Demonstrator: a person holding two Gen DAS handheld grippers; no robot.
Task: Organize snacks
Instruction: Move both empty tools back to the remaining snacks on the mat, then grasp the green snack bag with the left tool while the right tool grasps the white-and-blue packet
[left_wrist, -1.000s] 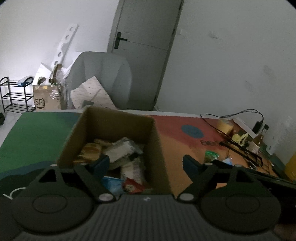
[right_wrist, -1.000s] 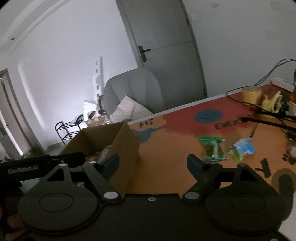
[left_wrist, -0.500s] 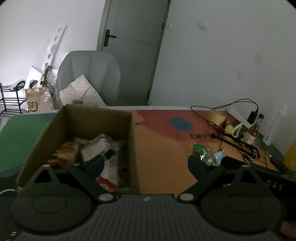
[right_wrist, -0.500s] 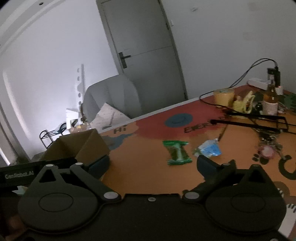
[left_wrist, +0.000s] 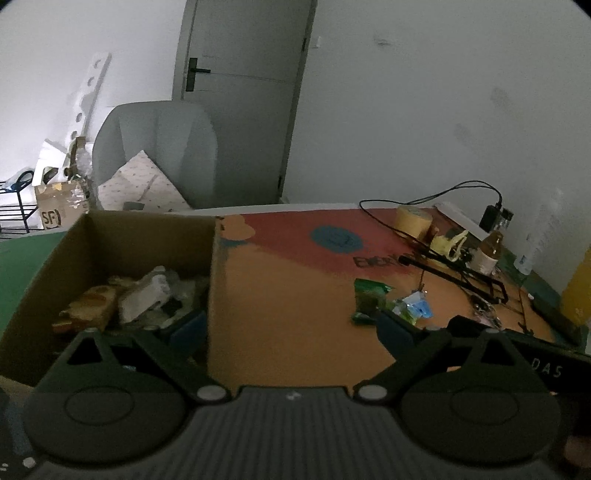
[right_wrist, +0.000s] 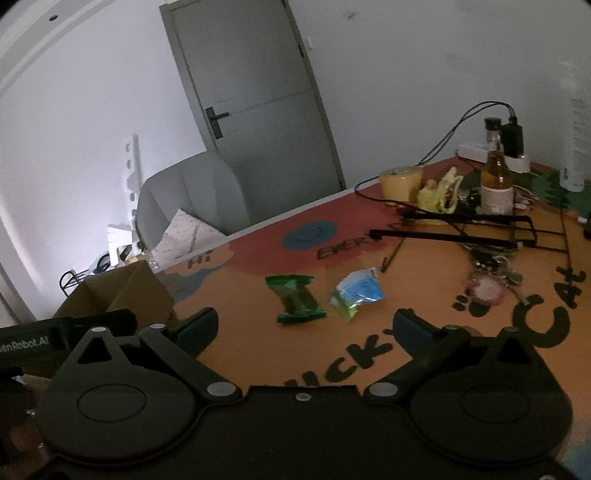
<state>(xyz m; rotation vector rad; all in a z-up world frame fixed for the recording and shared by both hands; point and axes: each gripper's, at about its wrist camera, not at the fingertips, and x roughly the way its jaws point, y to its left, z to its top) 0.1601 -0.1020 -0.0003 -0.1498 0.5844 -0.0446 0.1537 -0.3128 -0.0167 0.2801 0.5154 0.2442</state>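
With our right gripper (right_wrist: 306, 328) spread empty and nearer than the equally released left gripper (left_wrist: 293, 330), the green packet (right_wrist: 297, 298) lies just ahead between its fingers, long axis pointing away.

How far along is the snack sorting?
Done: several snacks already lie in the box. In hand: nothing; the left claw and right claw are both open and empty. Left: the green packet and blue packet still lie on the table.
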